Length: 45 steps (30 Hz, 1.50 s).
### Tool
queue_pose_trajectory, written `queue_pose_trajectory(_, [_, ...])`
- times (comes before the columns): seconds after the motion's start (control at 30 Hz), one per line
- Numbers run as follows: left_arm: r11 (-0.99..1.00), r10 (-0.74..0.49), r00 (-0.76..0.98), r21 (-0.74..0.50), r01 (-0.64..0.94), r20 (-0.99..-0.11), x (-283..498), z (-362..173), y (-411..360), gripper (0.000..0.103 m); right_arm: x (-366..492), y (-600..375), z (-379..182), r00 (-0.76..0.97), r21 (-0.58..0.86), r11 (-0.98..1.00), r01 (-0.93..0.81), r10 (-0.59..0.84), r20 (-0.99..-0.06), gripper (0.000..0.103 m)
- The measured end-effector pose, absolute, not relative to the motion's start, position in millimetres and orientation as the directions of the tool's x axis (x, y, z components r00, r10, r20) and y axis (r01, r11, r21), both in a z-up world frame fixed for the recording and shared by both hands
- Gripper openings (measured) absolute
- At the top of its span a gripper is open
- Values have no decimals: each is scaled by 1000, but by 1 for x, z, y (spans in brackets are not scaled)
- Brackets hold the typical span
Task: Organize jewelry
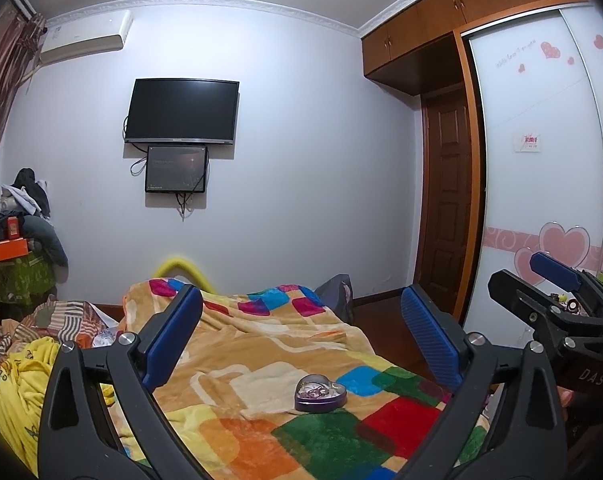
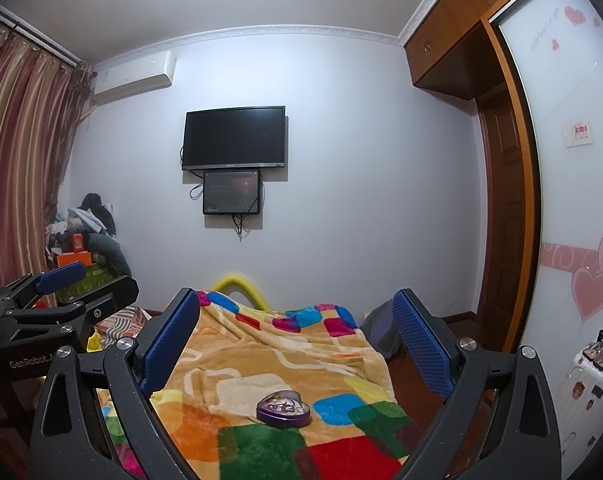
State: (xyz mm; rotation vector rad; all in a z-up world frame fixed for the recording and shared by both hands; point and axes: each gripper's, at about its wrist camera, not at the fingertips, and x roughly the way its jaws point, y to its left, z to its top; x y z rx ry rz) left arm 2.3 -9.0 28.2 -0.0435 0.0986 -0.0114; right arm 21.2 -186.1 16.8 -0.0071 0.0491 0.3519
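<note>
Purple heart-shaped tin holding jewelry, lidless, on multicoloured patchwork blanket. Left gripper above tin, fingers wide apart, empty. Right gripper likewise.

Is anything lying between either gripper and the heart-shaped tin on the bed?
Nothing visible. The tin sits alone on the blanket, with only bare blanket between it and the open jaws of both the left gripper and right gripper.

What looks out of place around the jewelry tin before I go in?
Nothing is spilled. The heart-shaped tin sits lidless on the rumpled blanket, jewelry inside; that soft surface may let it tip. Both grippers' jaws are open.
</note>
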Motion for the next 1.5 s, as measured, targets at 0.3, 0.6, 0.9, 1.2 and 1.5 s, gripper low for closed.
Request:
queue_pose_trajectory(0.3, [999, -13, 994, -48, 8, -106, 5, 27, -10, 102, 21, -188, 18, 938, 10, 939, -343, 343, -58, 96])
queue_pose_trajectory(0.6, [999, -19, 992, -49, 13, -123, 8, 24, -11, 102, 21, -190, 18, 937, 15, 939, -342, 343, -64, 96])
queue_pose_trajectory(0.9, [998, -27, 991, -57, 20, -132, 12, 24, -12, 102, 21, -190, 15, 938, 20, 941, -339, 340, -75, 96])
queue_pose_trajectory(1.2, [998, -32, 990, -56, 25, -139, 14, 21, -13, 102, 24, -192, 16, 937, 24, 941, -339, 339, -80, 96])
queue_pose_trajectory(1.5, [998, -33, 989, -53, 26, -146, 18, 18, -15, 102, 28, -192, 14, 937, 35, 941, -335, 337, -94, 96])
